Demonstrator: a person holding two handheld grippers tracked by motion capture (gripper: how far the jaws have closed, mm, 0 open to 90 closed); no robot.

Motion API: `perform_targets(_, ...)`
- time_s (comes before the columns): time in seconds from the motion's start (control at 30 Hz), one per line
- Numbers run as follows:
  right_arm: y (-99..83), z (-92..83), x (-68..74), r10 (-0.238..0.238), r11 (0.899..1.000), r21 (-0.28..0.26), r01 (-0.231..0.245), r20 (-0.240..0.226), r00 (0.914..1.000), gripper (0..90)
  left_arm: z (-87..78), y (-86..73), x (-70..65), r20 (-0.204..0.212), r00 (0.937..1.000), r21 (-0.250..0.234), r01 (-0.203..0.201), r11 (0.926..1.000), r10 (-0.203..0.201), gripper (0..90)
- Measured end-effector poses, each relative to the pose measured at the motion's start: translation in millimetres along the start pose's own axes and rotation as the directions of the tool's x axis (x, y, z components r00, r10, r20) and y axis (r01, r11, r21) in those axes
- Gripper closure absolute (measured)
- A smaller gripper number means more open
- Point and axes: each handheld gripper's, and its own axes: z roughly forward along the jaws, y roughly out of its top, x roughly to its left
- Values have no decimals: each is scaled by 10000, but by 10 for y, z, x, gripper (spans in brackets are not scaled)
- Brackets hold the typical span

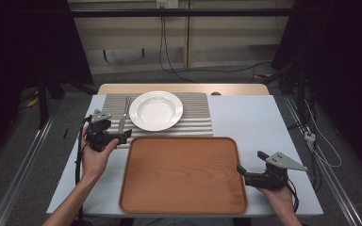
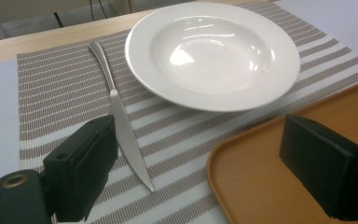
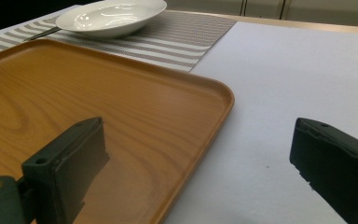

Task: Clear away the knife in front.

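The table knife (image 2: 121, 121) lies flat on the striped placemat (image 2: 65, 88), just left of the white deep plate (image 2: 214, 51), its handle pointing away from the person and its tip toward them. The left tool (image 2: 205, 168) hovers over the near end of the blade with its jaws spread wide: in the left gripper view one jaw stands just beside the blade, overlapping it in the picture (whether it touches is hard to tell), and the other stands above the corner of the wooden tray (image 2: 279, 186). From the high view the left tool (image 1: 122, 136) sits at the placemat's near left part, with the knife (image 1: 122, 121) running away from it toward the far edge.

The right tool (image 3: 200, 172) is also spread wide and grips nothing; one jaw is over the tray (image 3: 98, 98), the other over the bare white table (image 3: 298, 70). In the high view it (image 1: 240, 167) is held at the tray's right edge, well apart from the knife.

The tray lies at the near middle of the table, its far edge overlapping the placemat. Around the table the room is dark, with a grey floor, cables and pale wall panels behind.
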Motion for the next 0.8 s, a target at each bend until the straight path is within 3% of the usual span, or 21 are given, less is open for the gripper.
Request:
perform_targets(0.33, 0, 20, -2, -23, 10000, 39, 23, 21, 10000, 32, 246, 192, 147, -140, 9999, 295, 28, 9996, -24, 110)
perform_targets(0.63, 7, 28, 19, -81, 10000, 54, 81, -24, 10000, 32, 373, 328, 289, -270, 9992, 413, 319, 9986, -308, 85)
perform_targets(0.8, 9, 19, 35, -162, 9998, 68, 162, -14, 9999, 32, 447, 381, 363, -422, 9988, 496, 260, 9984, -239, 100)
